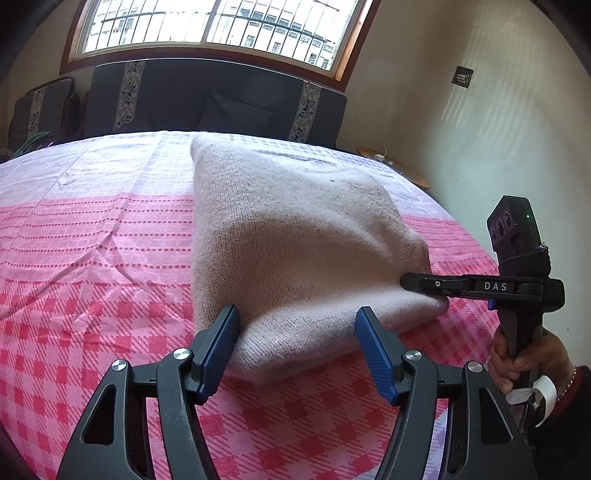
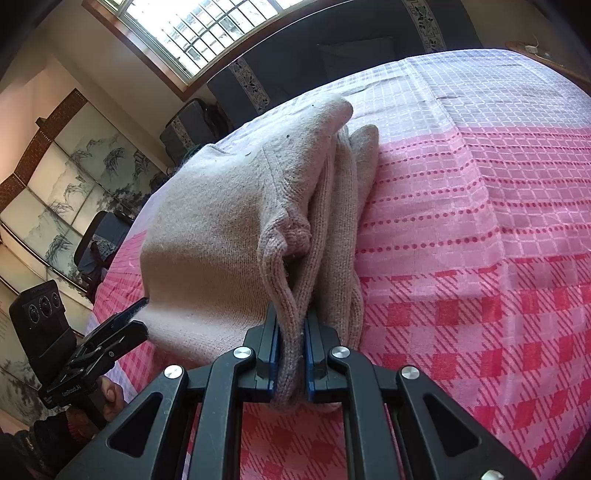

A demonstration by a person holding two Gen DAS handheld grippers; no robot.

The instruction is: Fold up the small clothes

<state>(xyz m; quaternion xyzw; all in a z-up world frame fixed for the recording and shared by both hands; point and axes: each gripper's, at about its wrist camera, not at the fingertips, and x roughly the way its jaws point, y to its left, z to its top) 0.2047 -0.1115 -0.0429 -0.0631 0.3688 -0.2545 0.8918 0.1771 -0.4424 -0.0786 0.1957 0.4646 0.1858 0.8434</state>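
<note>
Currently: your right tongs (image 2: 291, 354) clenched on folded beige knitted garment (image 1: 295, 236) — left tongs (image 1: 297, 347) released, straddling its edge; pulling now drags the fold across the pink checked bedsheet (image 1: 92, 258).

Daylight from far window (image 1: 214, 26) — panes blown out, glare. Checked cloth (image 1: 92, 236) evenly bright, soft shadows under near grippers. Strong fisheye bending, dark vignette corners — focus sharp, no blur.

Beige knit garment (image 1: 295, 236), pink-and-red checked bedsheet (image 1: 92, 258), blue-padded black jaws
</note>
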